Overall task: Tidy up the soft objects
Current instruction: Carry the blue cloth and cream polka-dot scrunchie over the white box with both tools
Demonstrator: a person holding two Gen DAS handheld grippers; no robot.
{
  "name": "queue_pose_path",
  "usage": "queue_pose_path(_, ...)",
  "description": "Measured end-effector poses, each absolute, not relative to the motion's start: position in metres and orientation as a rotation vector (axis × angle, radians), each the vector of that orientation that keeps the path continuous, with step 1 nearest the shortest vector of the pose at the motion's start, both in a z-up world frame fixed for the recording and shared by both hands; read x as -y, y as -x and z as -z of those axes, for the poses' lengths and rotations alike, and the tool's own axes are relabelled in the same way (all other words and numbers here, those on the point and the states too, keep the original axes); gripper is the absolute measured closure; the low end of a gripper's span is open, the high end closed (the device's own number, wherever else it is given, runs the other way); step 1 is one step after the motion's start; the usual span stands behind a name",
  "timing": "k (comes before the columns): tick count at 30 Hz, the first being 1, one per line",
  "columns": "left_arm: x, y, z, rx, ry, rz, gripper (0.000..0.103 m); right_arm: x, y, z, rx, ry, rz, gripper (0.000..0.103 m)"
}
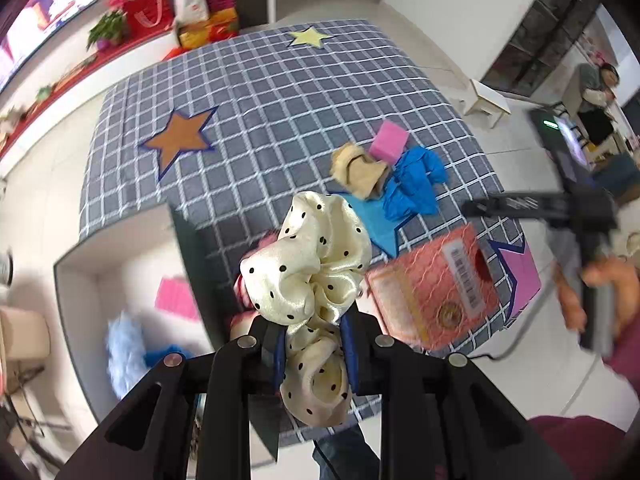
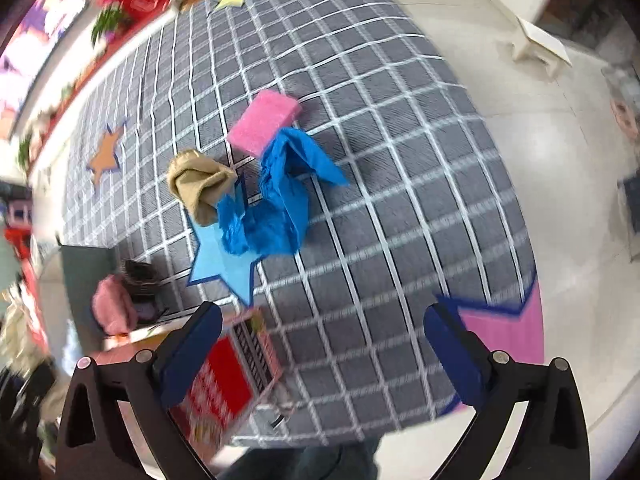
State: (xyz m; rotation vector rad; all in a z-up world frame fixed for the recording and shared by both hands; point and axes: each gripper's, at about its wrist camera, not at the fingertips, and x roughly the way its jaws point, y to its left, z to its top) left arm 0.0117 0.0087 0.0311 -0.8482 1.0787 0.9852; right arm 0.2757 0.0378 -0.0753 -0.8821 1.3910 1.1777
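Observation:
A cream scrunchie with black dots hangs in my left gripper, which is shut on it above the edge of the grey checked rug. To its left stands a grey bin with a pink sponge and a pale blue fluffy thing inside. On the rug lie a pink sponge, a tan cloth and a crumpled blue cloth. My right gripper is open over the rug. A red netted packet lies just beside its left finger.
The rug has star patches in orange, yellow, blue and pink. A small white stool stands on the tiled floor beyond the rug. A person sits at the far right. Shelves with red bags and plants line the left wall.

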Motion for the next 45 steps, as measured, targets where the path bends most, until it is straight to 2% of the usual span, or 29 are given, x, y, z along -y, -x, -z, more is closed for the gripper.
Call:
queue_pose_path(6, 0.002, -0.004, -0.028, -1.127, 0.906, -1.064, 0.077, -0.1, -0.231, 0.134, -1.287, 1.145, -1.287, 0.002)
queue_pose_path(12, 0.008, 0.005, -0.02, -1.165, 0.971, -1.124, 0.077, -0.127, -0.205, 0.176, -1.248, 1.267, -1.309, 0.003)
queue_pose_path(13, 0.008, 0.004, -0.02, -1.167, 0.97, -1.128, 0.077, -0.128, -0.204, 0.177, -1.221, 1.274, -1.288, 0.011)
queue_pose_path(15, 0.009, 0.003, -0.021, -1.167, 0.963, -1.125, 0.077, -0.127, -0.204, 0.168, -1.199, 1.253, -1.3, 0.048)
queue_pose_path(16, 0.009, 0.003, -0.021, -1.165, 0.961, -1.121, 0.077, -0.127, -0.205, 0.162, -1.196, 1.241, -1.314, 0.088)
queue_pose_path(24, 0.008, 0.001, -0.026, -1.169, 0.853, -1.074, 0.077, -0.103, -0.249, 0.103, -1.324, 0.978, -1.291, 0.089)
queue_pose_path(30, 0.009, 0.01, -0.029, -1.15, 0.812, -1.052, 0.077, -0.069, -0.263, 0.05, -1.312, 0.826, -1.27, 0.089)
queue_pose_path(36, 0.013, 0.026, -0.033, -1.112, 0.791, -1.054, 0.077, -0.022, -0.237, -0.011, -1.239, 0.737, -1.306, 0.089)
queue_pose_path(45, 0.02, 0.061, -0.041, -1.021, 0.806, -1.106, 0.077, 0.001, -0.175, -0.052, -1.191, 0.757, -1.407, 0.089)
